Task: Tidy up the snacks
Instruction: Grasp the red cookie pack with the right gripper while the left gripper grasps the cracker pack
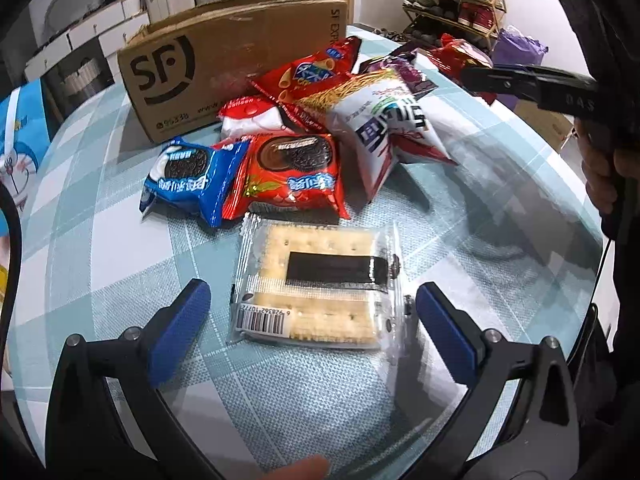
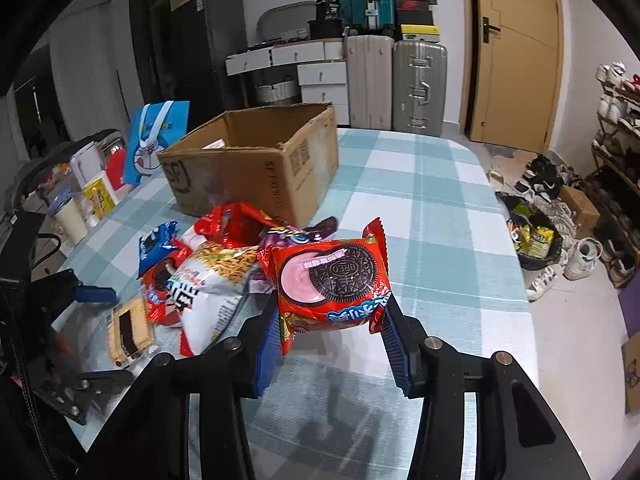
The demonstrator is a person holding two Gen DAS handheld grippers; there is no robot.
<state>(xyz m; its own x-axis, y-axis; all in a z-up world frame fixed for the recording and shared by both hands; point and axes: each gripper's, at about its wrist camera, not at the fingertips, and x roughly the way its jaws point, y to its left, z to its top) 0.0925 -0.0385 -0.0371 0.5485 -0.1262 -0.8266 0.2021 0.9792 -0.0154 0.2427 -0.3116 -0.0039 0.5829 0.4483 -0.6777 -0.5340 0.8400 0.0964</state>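
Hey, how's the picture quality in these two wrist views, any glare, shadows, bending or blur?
Left wrist view: glare streaks the clear-wrapped cracker pack, which lies between the open left gripper fingers; the checked tablecloth bends toward the rim.
Right wrist view: the right gripper, shut on the red strawberry Oreo packet, casts a dark shadow below; the brown cardboard box looks sharp.

Both tools are built from matte black plastic arms. The left gripper and right gripper are fitted with ribbed blue finger pads and fastened by round silver screws. A thin black cable is seen at the left.
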